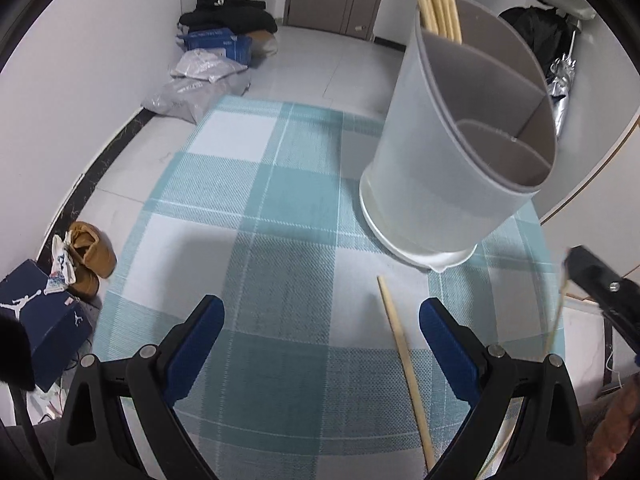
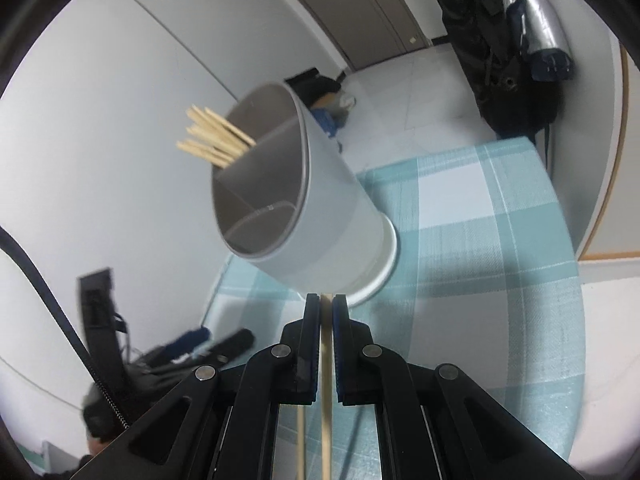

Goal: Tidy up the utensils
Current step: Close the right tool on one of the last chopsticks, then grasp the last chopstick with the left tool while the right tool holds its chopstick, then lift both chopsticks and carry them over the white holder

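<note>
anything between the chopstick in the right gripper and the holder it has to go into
Nothing visible. The right gripper is shut on a chopstick, and the utensil holder sits just ahead on the checked tablecloth. Its front compartment is empty; the other chopsticks stand in the back one.

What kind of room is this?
Probably a room in someone's home: a checked tablecloth under a utensil holder of chopsticks, with shoes and clothes on the floor.
</note>
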A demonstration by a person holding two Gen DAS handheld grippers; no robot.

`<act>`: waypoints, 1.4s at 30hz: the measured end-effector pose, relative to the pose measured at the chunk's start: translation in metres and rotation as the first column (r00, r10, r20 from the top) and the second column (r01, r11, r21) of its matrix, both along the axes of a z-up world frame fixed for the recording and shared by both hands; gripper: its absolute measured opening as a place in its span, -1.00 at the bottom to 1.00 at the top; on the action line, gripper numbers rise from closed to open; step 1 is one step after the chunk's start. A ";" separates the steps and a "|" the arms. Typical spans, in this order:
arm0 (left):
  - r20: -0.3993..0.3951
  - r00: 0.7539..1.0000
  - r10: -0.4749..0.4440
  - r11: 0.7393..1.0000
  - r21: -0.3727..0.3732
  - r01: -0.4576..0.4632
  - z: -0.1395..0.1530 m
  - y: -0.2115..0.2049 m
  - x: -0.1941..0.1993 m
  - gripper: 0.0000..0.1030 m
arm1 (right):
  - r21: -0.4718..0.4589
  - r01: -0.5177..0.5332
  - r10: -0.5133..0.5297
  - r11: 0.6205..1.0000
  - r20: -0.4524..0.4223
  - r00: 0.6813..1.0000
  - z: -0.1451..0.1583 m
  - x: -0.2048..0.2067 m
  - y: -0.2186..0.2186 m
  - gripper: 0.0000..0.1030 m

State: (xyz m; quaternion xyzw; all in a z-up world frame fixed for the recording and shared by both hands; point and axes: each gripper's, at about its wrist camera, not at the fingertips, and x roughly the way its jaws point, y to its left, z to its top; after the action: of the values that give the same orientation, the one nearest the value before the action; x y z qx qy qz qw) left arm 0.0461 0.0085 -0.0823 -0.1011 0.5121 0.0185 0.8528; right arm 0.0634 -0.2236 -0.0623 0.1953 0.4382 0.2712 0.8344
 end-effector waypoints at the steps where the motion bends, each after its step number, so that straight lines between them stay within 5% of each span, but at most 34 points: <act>1: -0.008 1.000 0.002 1.000 -0.001 -0.002 -0.001 -0.001 0.000 0.87 | 0.003 0.004 -0.004 1.000 0.001 1.000 -0.001 -0.002 -0.002 -0.90; 12: -0.096 0.995 -0.003 1.000 0.021 0.005 -0.020 -0.018 0.007 0.74 | 0.038 0.029 -0.029 0.999 0.008 1.000 0.008 -0.007 -0.016 -0.90; 15: -0.097 0.995 -0.011 0.998 0.059 0.017 -0.021 -0.027 0.008 0.51 | 0.041 0.032 -0.032 0.999 0.011 0.999 0.009 -0.008 -0.018 -0.90; 19: -0.079 0.996 -0.029 0.990 0.135 0.040 -0.020 -0.040 0.008 -0.07 | 0.039 0.037 -0.038 0.999 0.020 0.999 0.012 -0.009 -0.020 -0.90; 23: -0.060 0.996 -0.070 0.990 0.116 0.077 -0.017 -0.051 0.006 -0.75 | 0.031 0.037 -0.038 0.999 0.034 0.999 0.015 -0.011 -0.022 -0.90; 25: -0.057 0.995 -0.083 0.991 0.102 0.088 -0.017 -0.054 0.005 -0.90 | 0.026 0.037 -0.038 0.999 0.039 0.999 0.015 -0.012 -0.022 -0.90; 34: -0.013 0.999 -0.034 0.999 -0.019 0.034 -0.005 -0.038 -0.002 -0.97 | 0.013 0.053 -0.054 0.999 0.066 0.996 0.020 -0.017 -0.027 -0.90; 42: 0.170 0.985 -0.027 0.996 -0.080 0.041 0.039 -0.036 -0.022 -0.97 | -0.008 0.046 -0.044 0.999 0.137 0.990 0.033 -0.028 -0.023 -0.90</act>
State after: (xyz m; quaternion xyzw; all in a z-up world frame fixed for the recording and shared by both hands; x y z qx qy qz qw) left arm 0.0241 -0.0272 -0.0428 -0.1291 0.4402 -0.0262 0.8882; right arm 0.0351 -0.2470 -0.0297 0.1814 0.3772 0.2625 0.8695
